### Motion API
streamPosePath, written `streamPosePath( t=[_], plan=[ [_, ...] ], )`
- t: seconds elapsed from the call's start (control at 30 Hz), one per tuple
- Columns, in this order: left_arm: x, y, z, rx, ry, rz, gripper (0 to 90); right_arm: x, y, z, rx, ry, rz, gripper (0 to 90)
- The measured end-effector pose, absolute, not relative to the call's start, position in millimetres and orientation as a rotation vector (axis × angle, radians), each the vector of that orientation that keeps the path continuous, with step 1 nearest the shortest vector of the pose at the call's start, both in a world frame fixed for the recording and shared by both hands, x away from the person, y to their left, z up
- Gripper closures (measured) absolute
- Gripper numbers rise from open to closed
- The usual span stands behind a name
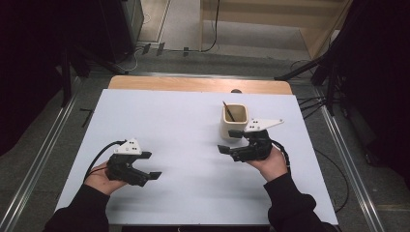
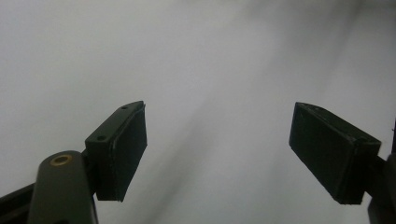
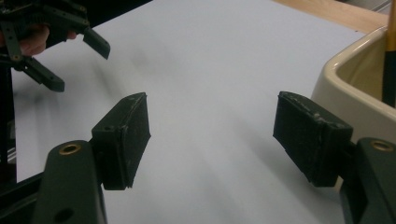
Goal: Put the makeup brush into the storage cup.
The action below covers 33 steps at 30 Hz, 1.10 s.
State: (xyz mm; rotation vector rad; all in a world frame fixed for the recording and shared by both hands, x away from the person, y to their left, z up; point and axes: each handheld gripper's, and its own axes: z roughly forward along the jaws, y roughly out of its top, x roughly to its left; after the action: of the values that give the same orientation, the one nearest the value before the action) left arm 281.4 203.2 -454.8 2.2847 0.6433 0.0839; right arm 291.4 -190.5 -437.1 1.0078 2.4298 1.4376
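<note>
A cream square cup [image 1: 234, 122] stands on the white table top [image 1: 183, 116] right of the middle, with a thin dark stick [image 1: 228, 111] leaning inside it. My right gripper [image 1: 228, 141] lies just in front of the cup, pointing left, open with nothing between its pads. In the right gripper view the cup [image 3: 355, 84] sits beside the right-hand jaw, and the stick [image 3: 390, 56] stands at the frame's edge. My left gripper [image 1: 151, 165] rests at the front left, open and empty, with bare white surface between its jaws in the left gripper view [image 2: 217, 154].
A strip of bare wood [image 1: 193, 84] runs along the table's far edge. Metal rails [image 1: 43, 154] flank both sides, and cables lie on the floor at the right [image 1: 333, 169]. The left gripper [image 3: 77, 65] appears far off in the right gripper view.
</note>
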Motion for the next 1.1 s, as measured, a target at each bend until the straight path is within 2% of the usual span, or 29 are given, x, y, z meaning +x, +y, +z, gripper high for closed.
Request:
streamPosePath(
  t=[0.6,1.1],
  plan=[
    [280.9,202.9,-454.8,2.282,0.643,0.083,19.9,281.4,-183.2,-454.3,0.973,2.523,1.39,26.1],
    [281.1,203.3,-454.7,2.279,0.642,0.086,19.8,272.9,-194.0,-465.2,0.977,2.534,1.39,24.4]
  ],
)
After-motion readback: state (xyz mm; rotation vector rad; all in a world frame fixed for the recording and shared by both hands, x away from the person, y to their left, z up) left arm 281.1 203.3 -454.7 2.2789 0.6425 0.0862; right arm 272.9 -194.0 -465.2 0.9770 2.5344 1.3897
